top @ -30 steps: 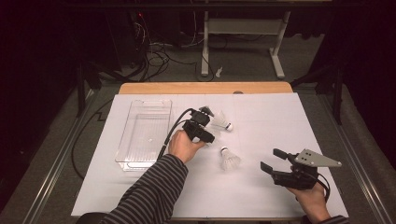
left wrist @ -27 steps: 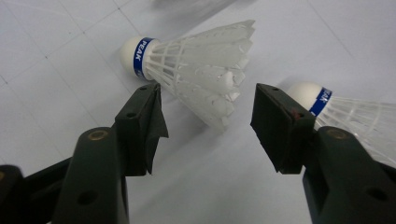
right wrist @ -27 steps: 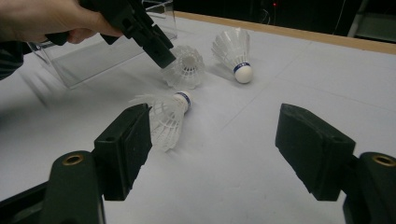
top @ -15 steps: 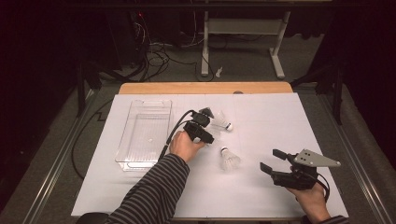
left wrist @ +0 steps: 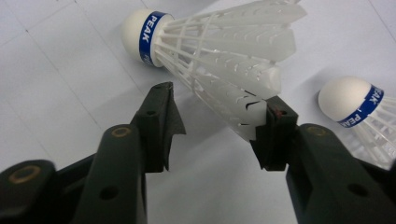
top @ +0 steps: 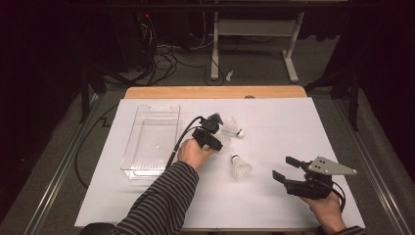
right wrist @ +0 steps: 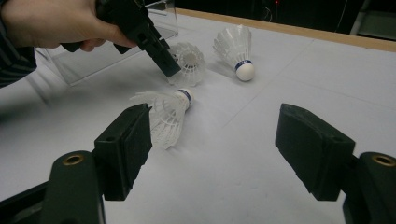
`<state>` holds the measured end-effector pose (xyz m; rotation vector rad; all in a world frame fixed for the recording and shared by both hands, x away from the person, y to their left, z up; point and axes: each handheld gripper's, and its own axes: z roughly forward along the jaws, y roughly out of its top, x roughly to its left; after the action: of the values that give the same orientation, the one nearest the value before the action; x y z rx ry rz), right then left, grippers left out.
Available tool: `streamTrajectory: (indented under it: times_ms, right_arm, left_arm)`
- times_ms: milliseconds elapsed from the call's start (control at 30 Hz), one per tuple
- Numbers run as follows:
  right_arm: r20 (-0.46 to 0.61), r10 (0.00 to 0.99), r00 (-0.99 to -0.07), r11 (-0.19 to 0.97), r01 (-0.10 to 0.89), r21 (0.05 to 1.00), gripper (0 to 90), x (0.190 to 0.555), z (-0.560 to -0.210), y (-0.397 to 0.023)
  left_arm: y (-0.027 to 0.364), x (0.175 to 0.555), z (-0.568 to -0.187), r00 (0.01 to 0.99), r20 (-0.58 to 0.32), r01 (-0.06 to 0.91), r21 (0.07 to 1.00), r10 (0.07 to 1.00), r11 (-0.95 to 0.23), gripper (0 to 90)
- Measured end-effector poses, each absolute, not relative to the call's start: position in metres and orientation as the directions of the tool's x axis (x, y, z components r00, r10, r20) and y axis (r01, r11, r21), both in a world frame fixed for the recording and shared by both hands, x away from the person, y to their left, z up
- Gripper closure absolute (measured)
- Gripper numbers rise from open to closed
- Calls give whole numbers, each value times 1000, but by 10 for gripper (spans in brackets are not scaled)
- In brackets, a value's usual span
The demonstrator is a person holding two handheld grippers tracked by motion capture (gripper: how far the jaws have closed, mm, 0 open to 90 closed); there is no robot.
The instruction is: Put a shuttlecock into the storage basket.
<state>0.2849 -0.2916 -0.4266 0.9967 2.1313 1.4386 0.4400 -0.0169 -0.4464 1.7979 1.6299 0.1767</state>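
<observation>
- Left tool [left wrist: 217,109]: not clamped, jaws have just been closing. Skirt of shuttlecock [left wrist: 210,42] lies between them; one pad touches feather edge, other apart.
- Shuttlecock lies on its side on worktop [top: 293,122], cork pointing away from tool, beside clear tray [top: 126,157].
- Do it well: centre skirt between pads, squeeze gently, since feathers probably crush. Avoid nudging neighbouring shuttlecock [left wrist: 359,107].
- Right tool [right wrist: 215,135]: wide apart, empty, well clear.

A white-covered table [top: 274,205] carries a clear plastic tray [top: 149,139] and three white shuttlecocks [top: 240,166].
</observation>
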Motion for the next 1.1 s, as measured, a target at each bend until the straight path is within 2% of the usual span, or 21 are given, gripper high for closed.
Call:
streamTrajectory:
  times_ms: [300,667,1100]
  right_arm:
    - [72,733,-677,225,341,912,277,285,-427,-291]
    - [71,733,-677,227,341,912,277,285,-427,-291]
    - [67,732,-678,234,343,910,279,285,-427,-291]
  left_arm:
    - [-15,439,-447,189,-349,833,552,918,38,681]
    - [-11,440,-446,175,-329,829,557,928,42,867]
    - [-7,434,-439,219,-328,817,577,919,11,897]
